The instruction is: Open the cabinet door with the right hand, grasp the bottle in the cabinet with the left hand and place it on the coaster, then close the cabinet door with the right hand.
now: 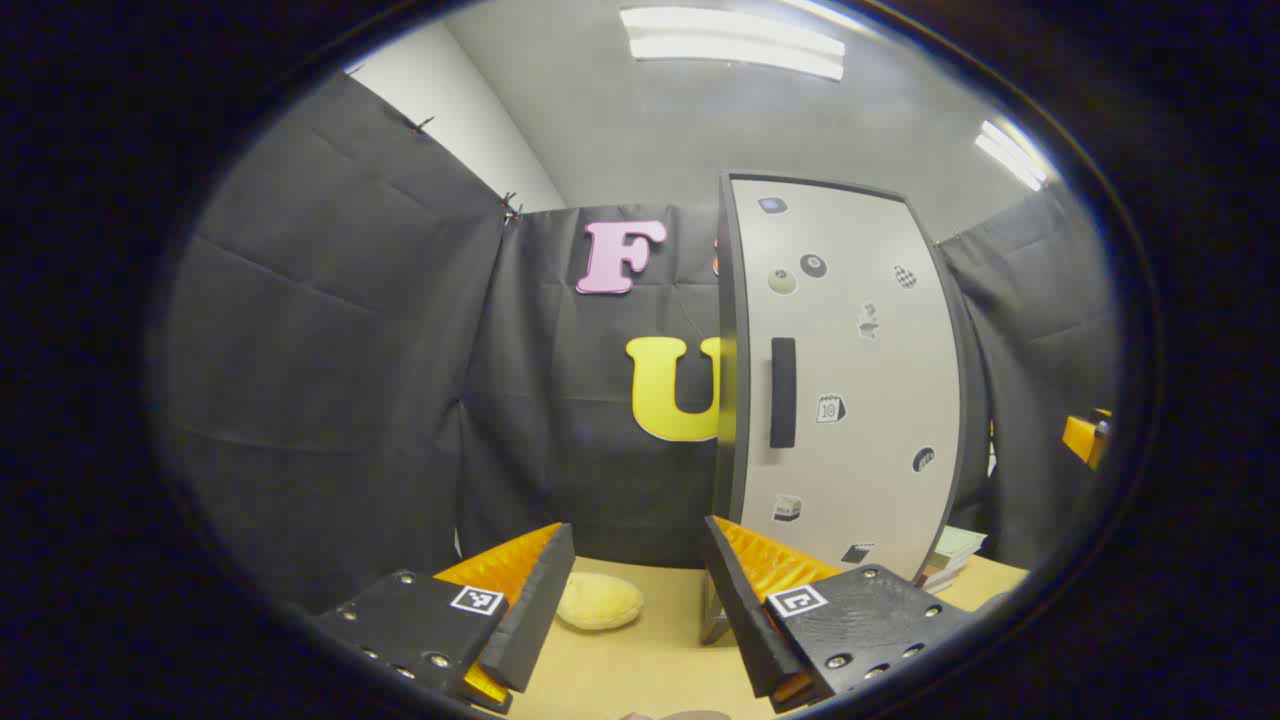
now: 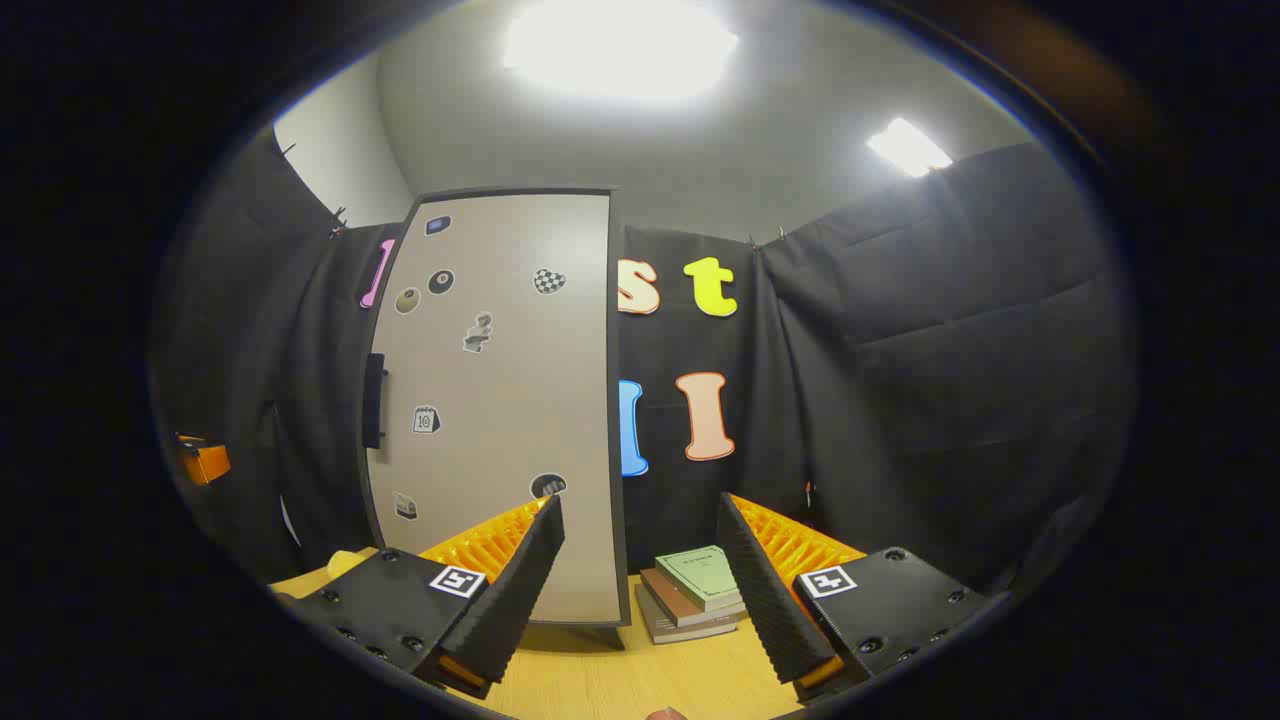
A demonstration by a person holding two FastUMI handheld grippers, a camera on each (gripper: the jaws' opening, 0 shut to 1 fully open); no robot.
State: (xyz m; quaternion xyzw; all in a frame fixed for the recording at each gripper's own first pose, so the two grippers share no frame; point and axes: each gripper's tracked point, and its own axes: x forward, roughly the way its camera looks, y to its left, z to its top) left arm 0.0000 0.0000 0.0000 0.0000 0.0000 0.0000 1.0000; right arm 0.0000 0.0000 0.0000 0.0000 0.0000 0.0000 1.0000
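Note:
A tall cabinet stands on the wooden table with its pale door [image 1: 850,380] closed, several stickers on it and a dark vertical handle [image 1: 782,392] near its left edge. In the right gripper view the same door [image 2: 500,400] fills the left half, its handle [image 2: 373,400] at the far left. A round pale coaster [image 1: 599,601] lies on the table left of the cabinet. My left gripper [image 1: 638,545] is open, some way in front of the cabinet and coaster. My right gripper [image 2: 640,520] is open too, facing the door's right edge. The bottle is hidden behind the door.
A small stack of books [image 2: 695,590] lies on the table [image 2: 620,680] right of the cabinet, also seen as books [image 1: 950,555] in the left gripper view. Black cloth walls close in behind and at both sides. The other gripper's edge [image 1: 1088,438] shows at far right.

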